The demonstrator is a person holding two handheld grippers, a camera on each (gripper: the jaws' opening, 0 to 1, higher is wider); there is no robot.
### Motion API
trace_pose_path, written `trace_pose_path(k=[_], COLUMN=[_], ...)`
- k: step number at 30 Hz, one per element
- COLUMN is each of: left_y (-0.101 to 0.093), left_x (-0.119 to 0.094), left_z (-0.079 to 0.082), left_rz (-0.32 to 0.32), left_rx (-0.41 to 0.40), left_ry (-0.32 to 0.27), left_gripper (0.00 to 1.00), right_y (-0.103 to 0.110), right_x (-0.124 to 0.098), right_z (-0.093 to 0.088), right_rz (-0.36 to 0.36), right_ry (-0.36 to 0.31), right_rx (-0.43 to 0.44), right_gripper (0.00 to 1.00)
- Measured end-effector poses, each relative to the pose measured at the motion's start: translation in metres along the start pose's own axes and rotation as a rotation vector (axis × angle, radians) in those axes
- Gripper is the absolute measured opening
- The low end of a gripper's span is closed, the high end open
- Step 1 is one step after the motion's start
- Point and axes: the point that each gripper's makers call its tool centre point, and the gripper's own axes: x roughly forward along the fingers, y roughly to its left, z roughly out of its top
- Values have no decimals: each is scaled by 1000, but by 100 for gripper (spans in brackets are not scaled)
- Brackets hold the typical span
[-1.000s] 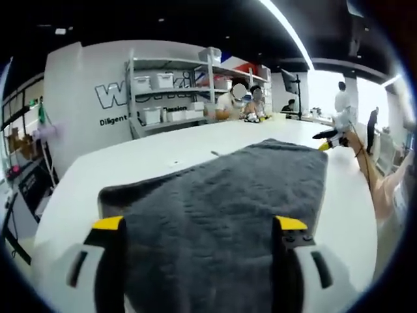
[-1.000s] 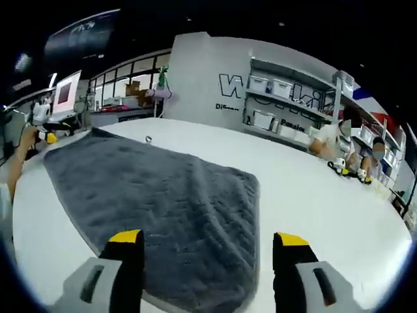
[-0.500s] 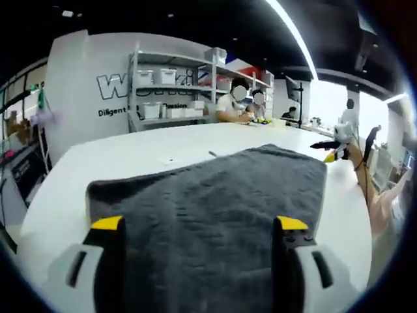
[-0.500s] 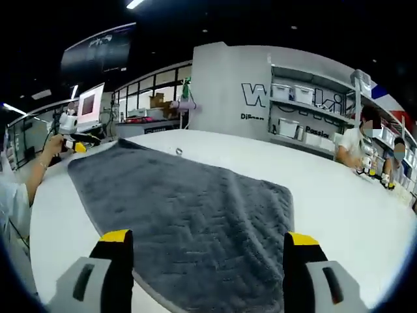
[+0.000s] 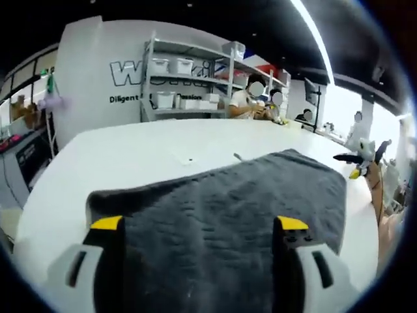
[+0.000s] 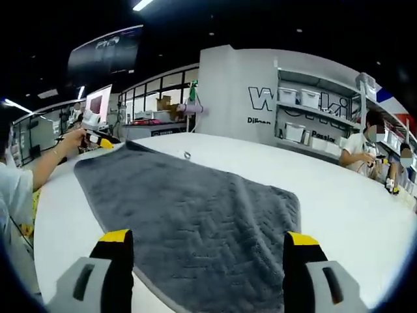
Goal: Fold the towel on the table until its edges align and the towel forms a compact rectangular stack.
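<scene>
I hold my left gripper [image 5: 199,225] low over the near end of the dark grey towel [image 5: 221,208], its two yellow-tipped jaws spread wide with towel showing between them; whether the tips touch the cloth I cannot tell, because the jaw bodies cover the edge closest to me. The towel lies flat and unfolded on the white table [image 5: 137,153], and in the left gripper view its near edge is cut off by the bottom of the picture. Far off at the right of that view my right gripper [image 5: 358,156] shows small beside the towel's far corner, too small to judge its jaws there. In the right gripper view the right gripper [image 6: 208,238] also stands with its jaws wide apart and nothing between them but towel [image 6: 189,208] below; again the nearest edge is hidden behind the jaws. At the far left of this view a hand [image 6: 71,138] holds my left gripper [image 6: 101,139] at the towel's far corner, blurred and partly hidden. Behind the table stand shelves with white bins [image 6: 306,117], lettering on the wall partly blocked by them, and seated people [image 5: 251,101] at the far side.
</scene>
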Motion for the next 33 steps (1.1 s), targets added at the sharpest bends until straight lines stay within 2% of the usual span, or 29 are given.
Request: trace_pose_path(k=[3,9,12,15,18,22,26,29,33], left_y=[5,12,25,31,39,45,54,59,63], left_x=[10,25,33,43,53,66,76,82,84], left_z=[0,7,17,21,16,11,8,2,-4], left_rz=[21,37,55,62,87,104,121,117,118], left_rx=[-1,-15,-15,-41,-48,-41,-34,-119,-126], left_ry=[2,-19,-44,-53,-11,12,1,-22,-30], left_gripper=[99,99,99,99,98,99,99,99,99], right_y=[6,35,48,55,58,59,62,64,65], right_x=[-1,-1,-1,2,2,0,1,2,3], right_z=[5,16,16,13,12,13,13,11,9], right_rz=[25,142,183,193,202,201,208,214,215], right_ry=[-19,-60,-51,-32,-28,-33,-31,-20,-8], right_rx=[-12,-62,-95,-117,-125,-129,-135,-142,-146], right_gripper=[100,100,100,100,100,99,99,99,99])
